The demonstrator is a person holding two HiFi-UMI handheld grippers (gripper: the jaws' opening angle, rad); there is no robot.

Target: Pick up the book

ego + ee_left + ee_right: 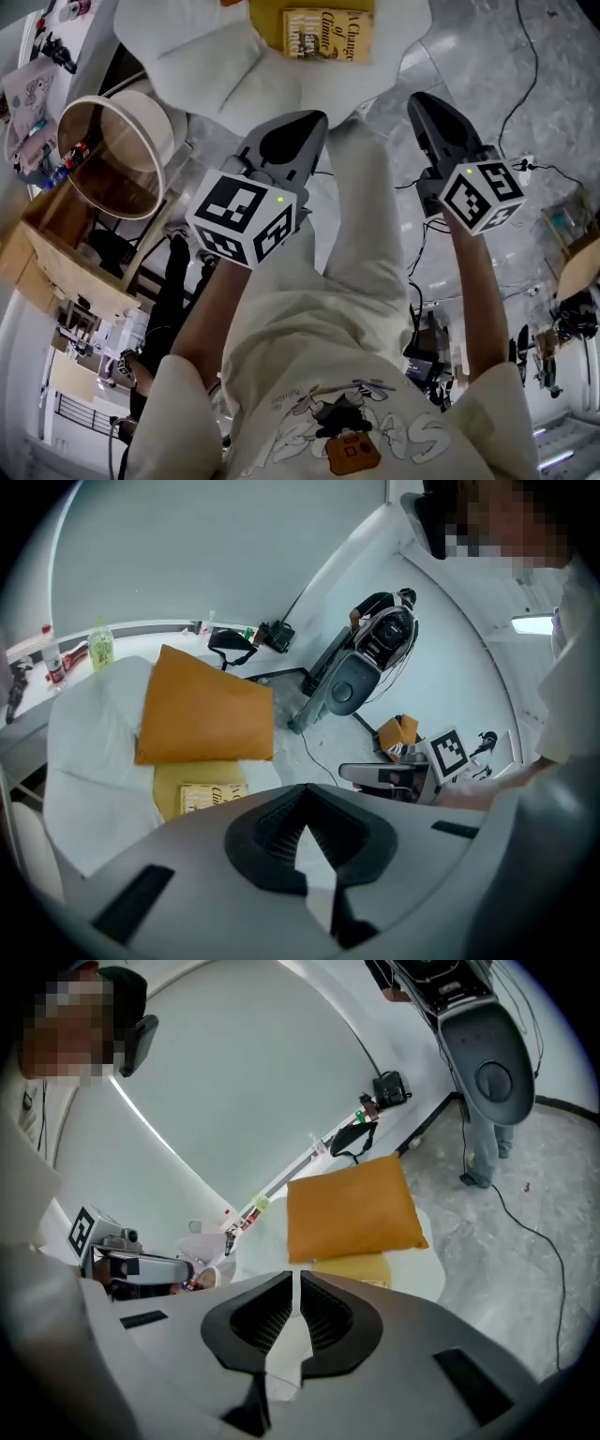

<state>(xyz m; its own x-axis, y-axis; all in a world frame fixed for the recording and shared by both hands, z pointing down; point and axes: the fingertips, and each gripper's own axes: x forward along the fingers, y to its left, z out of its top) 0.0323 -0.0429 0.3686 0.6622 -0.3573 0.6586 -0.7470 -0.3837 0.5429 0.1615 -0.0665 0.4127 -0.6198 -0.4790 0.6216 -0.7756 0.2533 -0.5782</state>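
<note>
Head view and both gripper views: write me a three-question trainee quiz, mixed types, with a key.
1. True or false: the right gripper holds the book.
2. In the left gripper view, what lies just beyond the book? A) orange cushion B) blue towel C) laptop
3. Fill in: the jaws of the left gripper are ____.
Key: 1 false, the book lies untouched on the white seat; 2 A; 3 shut, with nothing between them.

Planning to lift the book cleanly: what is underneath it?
The book lies on a yellow pad, which sits on the white cushioned seat. An orange cushion stands behind it. The pad's part beneath the book is covered, so anything between them cannot be seen.
</note>
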